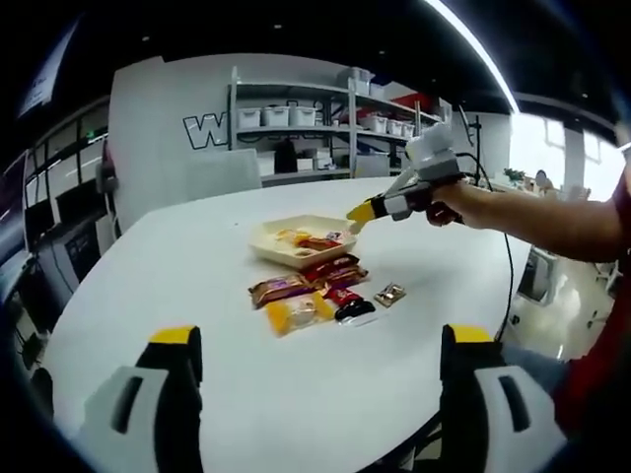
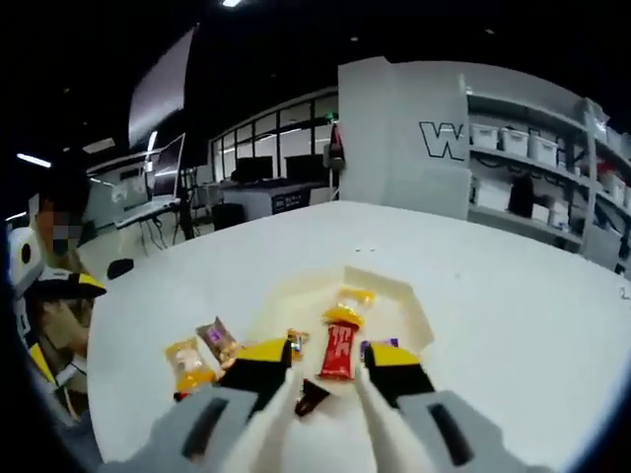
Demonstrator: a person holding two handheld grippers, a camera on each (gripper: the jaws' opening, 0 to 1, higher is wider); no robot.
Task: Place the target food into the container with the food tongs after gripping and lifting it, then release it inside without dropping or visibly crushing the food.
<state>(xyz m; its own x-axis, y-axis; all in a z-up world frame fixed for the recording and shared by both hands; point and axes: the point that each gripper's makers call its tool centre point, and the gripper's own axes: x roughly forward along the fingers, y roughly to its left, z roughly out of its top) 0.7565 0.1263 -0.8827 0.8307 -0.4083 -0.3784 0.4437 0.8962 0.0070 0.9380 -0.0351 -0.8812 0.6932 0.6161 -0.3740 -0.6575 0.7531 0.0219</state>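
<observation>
Two packets already lie in the shallow cream plastic tray (image 1: 264, 239) on the white counter (image 1: 148, 286); right gripper (image 2: 330, 362) hovers above it, fingers apart, empty. Release looks done. Next: pick from loose wrapped snacks (image 1: 296, 313) at tray's 6 o'clock. Left gripper (image 1: 320, 347) idle, fingers apart.

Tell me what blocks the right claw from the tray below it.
Nothing visible does. The right claw hangs open above the cream tray, with only the red packet already lying in the tray showing between its jaws. The other snacks lie beside the tray.
</observation>
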